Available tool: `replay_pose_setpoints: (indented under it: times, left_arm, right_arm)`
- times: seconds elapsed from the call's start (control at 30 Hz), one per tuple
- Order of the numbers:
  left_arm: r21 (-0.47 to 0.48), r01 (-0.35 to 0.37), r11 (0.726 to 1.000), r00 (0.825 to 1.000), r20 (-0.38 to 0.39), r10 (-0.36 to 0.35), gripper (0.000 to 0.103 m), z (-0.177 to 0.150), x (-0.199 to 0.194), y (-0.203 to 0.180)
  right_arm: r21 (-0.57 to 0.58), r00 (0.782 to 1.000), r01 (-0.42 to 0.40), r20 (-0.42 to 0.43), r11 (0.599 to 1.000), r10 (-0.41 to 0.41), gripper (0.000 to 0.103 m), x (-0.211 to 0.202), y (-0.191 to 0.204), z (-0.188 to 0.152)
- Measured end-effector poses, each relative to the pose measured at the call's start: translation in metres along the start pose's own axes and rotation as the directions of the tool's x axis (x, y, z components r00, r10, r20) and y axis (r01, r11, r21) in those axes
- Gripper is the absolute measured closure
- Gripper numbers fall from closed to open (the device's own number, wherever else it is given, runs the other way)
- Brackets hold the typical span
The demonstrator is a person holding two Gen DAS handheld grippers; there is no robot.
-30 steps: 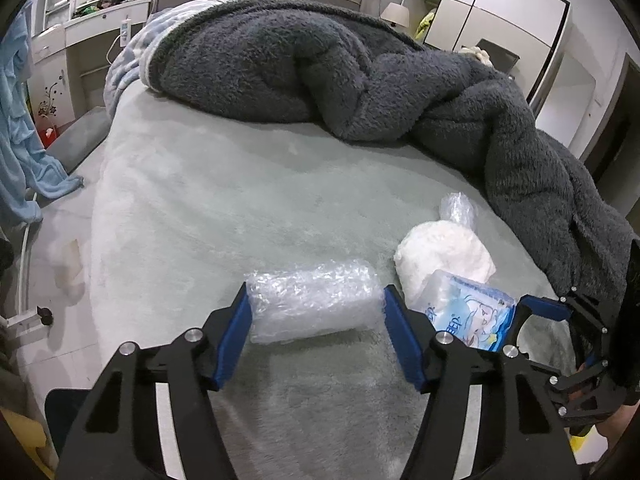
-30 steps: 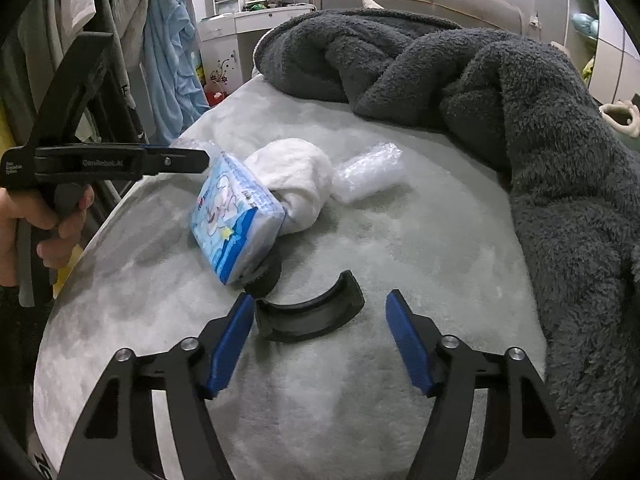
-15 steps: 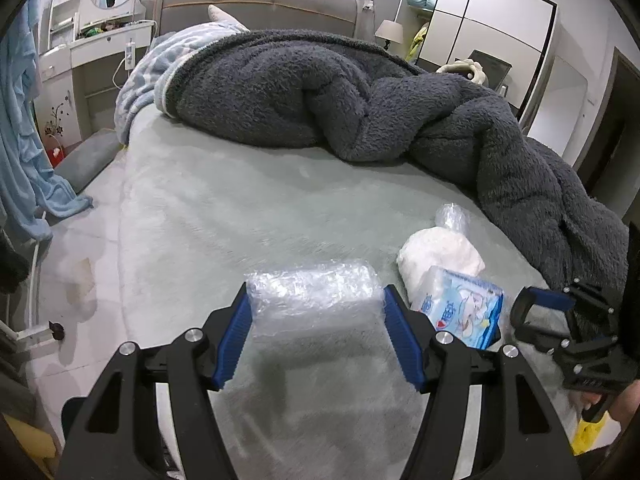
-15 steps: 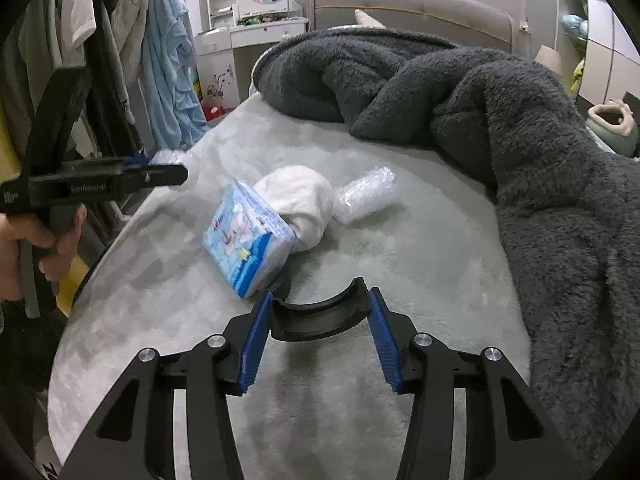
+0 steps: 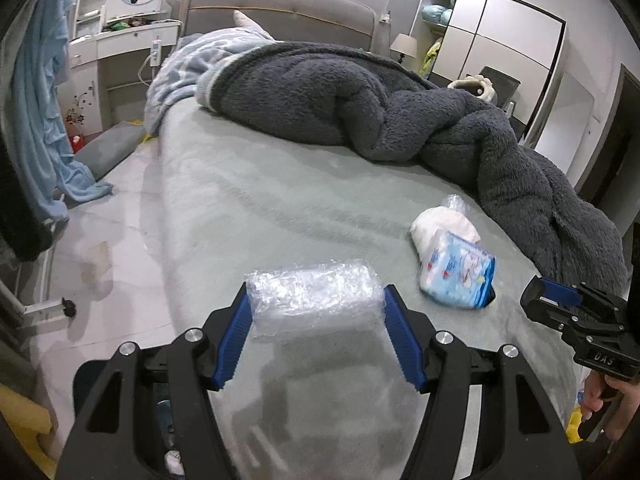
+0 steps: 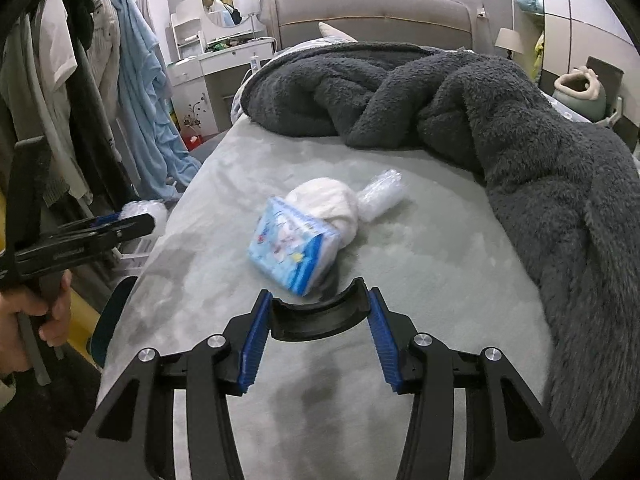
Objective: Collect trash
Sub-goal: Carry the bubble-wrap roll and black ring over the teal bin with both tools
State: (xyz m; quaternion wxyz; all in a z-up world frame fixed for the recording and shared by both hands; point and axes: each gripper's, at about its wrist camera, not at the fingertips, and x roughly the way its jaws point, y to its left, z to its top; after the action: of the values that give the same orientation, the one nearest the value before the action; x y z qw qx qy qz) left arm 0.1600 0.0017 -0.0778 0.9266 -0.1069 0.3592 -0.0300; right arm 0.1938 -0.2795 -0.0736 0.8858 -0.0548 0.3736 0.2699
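left claw (image 5: 316,320) clamped on a clear bubble-wrap bundle (image 5: 314,300), held above the near left edge of the bed (image 5: 260,208). centre of the bed: a blue-and-white tissue pack (image 6: 294,250) leans on a white wad (image 6: 328,204), with a small clear plastic roll (image 6: 382,192) just behind it and the dark grey blanket (image 6: 500,120) piled along the far and right side. right claw (image 6: 318,320) clamped on a black curved plastic piece (image 6: 318,320), held just in front of the tissue pack.
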Motion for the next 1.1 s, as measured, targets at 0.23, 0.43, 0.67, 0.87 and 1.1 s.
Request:
replay_pose_setpoints:
  times: [0.23, 0.43, 0.67, 0.87, 1.1]
  left_arm:
    - [-0.024, -0.036, 0.999, 0.999, 0.012, 0.036, 0.036, -0.017, -0.030, 0.019]
    - [-0.003, -0.090, 0.996, 0.996, 0.000, 0.090, 0.036, -0.030, -0.038, 0.031]
    - [-0.024, -0.109, 0.994, 0.994, -0.030, 0.108, 0.036, -0.040, -0.038, 0.051]
    - [-0.054, -0.138, 0.989, 0.989, -0.068, 0.134, 0.036, -0.047, -0.033, 0.073]
    - [-0.107, -0.179, 0.978, 0.975, -0.151, 0.162, 0.036, -0.060, -0.020, 0.104]
  right_arm:
    - [0.021, 1.000, -0.010, -0.002, 1.000, 0.010, 0.054, -0.014, 0.036, -0.012]
    - [0.002, 0.999, -0.035, 0.005, 0.999, 0.035, 0.054, -0.022, 0.065, -0.008]
    - [-0.019, 0.998, -0.063, 0.004, 0.998, 0.063, 0.054, -0.017, 0.084, 0.001]
    - [-0.050, 0.995, -0.102, -0.006, 0.994, 0.101, 0.054, -0.006, 0.107, 0.009]
    - [-0.100, 0.988, -0.154, 0.007, 0.983, 0.156, 0.054, -0.002, 0.144, 0.028]
